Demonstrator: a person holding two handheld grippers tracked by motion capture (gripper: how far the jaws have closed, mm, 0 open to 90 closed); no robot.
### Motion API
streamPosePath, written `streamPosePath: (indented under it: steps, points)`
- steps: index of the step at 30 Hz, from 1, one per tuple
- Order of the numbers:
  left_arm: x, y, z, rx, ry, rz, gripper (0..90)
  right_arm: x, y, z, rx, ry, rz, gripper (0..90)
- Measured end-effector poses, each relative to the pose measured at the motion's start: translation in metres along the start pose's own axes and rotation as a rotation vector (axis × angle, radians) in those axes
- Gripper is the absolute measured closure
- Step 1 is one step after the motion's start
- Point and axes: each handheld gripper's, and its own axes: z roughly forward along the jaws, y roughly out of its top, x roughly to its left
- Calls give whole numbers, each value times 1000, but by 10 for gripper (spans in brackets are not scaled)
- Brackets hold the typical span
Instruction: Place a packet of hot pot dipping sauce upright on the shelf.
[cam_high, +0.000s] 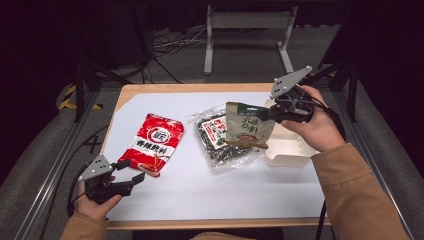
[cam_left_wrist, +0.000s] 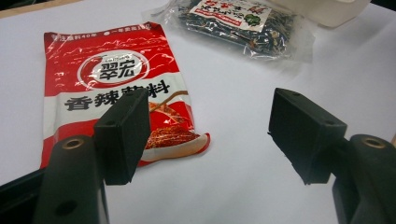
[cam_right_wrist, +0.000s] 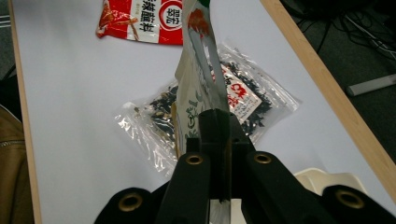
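Note:
My right gripper (cam_high: 271, 114) is shut on the edge of a green and beige packet (cam_high: 247, 126), which hangs in the air over a clear bag of dark dried bits (cam_high: 220, 137). In the right gripper view the packet (cam_right_wrist: 198, 79) stands edge-on between the closed jaws (cam_right_wrist: 219, 135), with the clear bag (cam_right_wrist: 243, 100) on the sheet below. A red seasoning packet (cam_high: 155, 142) lies flat at the left. My left gripper (cam_high: 131, 172) rests low at the front left, open, just short of the red packet's (cam_left_wrist: 112, 93) near corner, with nothing between its pads (cam_left_wrist: 123, 135).
A white paper sheet (cam_high: 200, 185) covers the wooden table (cam_high: 150, 88). A pale open box (cam_high: 290, 150) sits at the right, under my right hand. A metal stand (cam_high: 247, 22) and cables lie on the floor beyond the far edge.

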Motion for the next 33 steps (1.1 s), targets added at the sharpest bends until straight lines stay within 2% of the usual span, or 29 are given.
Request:
streamPosePath:
  steps: [5, 9, 22, 33]
  points:
    - [1, 1, 1, 2, -7, 1, 301, -13, -8, -7, -10, -28, -21, 900]
    - [1, 2, 4, 3, -8, 4, 301, -22, -14, -10, -11, -43, -20, 900]
    - [2, 6, 10, 4, -24, 7, 301, -52, -27, -22, -56, -109, 41, 900]
    - [3, 9, 16, 10, -34, 14, 301, -82, -29, -29, -34, -160, 56, 900]
